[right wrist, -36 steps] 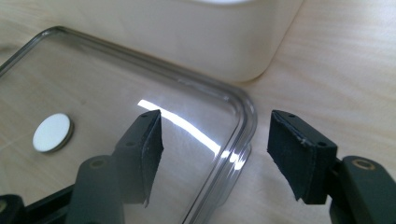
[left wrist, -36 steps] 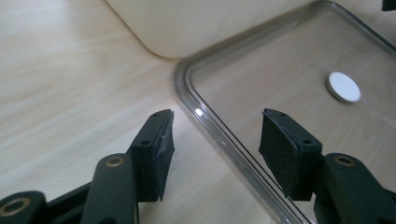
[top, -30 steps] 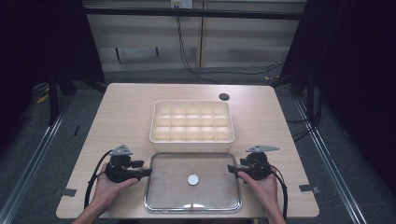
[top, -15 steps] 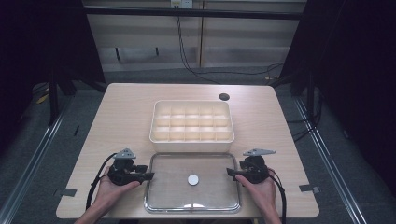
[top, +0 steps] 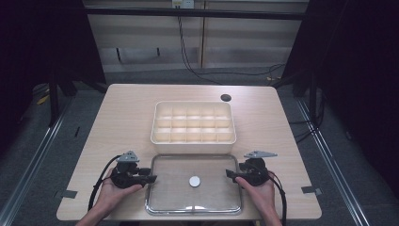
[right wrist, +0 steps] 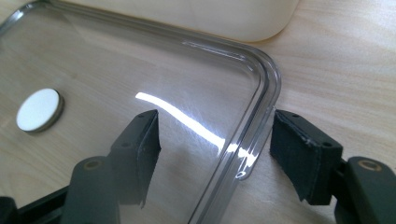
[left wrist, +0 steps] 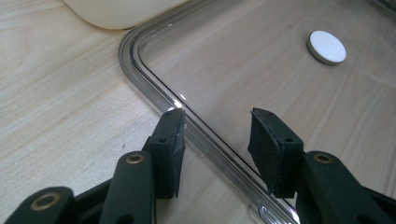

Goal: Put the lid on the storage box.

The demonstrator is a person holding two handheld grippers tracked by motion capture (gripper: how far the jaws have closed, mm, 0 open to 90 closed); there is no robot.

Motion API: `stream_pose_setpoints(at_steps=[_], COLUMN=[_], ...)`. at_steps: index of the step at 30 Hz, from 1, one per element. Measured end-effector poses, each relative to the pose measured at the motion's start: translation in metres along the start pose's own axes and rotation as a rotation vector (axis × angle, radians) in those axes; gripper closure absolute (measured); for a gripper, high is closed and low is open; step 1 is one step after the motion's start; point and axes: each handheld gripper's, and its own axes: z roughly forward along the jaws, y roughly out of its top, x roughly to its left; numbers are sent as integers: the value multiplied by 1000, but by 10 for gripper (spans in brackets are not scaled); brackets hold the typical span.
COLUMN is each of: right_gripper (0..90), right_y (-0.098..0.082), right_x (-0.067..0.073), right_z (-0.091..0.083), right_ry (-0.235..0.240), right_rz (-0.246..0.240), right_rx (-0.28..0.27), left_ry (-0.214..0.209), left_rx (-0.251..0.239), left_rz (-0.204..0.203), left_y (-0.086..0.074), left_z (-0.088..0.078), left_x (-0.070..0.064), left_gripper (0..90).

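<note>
Lid [top: 193,182] lies flat on the table [top: 122,122], just in front of the empty tray [top: 193,121], not yet lifted. Your left gripper [left wrist: 217,140] straddles its left rim, jaws closing in but short of a pinch. It's clear plastic with a white knob [top: 194,181]. Your right gripper [right wrist: 215,142] stands apart around the right rim.

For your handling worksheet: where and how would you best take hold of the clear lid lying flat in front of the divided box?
Probably by the raised rim on its two short sides. The clear lid lies flat on the table, so only the rim offers a hold. Bring the left claw in from the left edge and the right claw from the right, jaws astride the rim, clear of the divided box.
</note>
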Motion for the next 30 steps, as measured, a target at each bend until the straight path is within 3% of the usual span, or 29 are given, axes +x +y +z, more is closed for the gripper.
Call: stream_pose_setpoints(at_steps=[7,13,21,28,30], right_gripper=[345,430,462,476,476], right_y=[-2,-7,-9,-11,-12], right_x=[-13,-24,-27,-25,-25], right_z=[-1,-7,-11,-16,-15], right_ry=[91,172,200,212,215], right_rz=[164,294,337,355,385], right_rx=[-50,-117,-144,-151,-153], left_ry=[-8,-12,1,43,41], left_rx=[5,-1,-3,-10,-8], left_rz=[11,5,14,30,27], left_y=[-1,-2,-2,-2,-2], left_z=[-1,-1,-1,0,0], left_x=[0,0,0,-5,-4], left_gripper=[552,552,555,557,567])
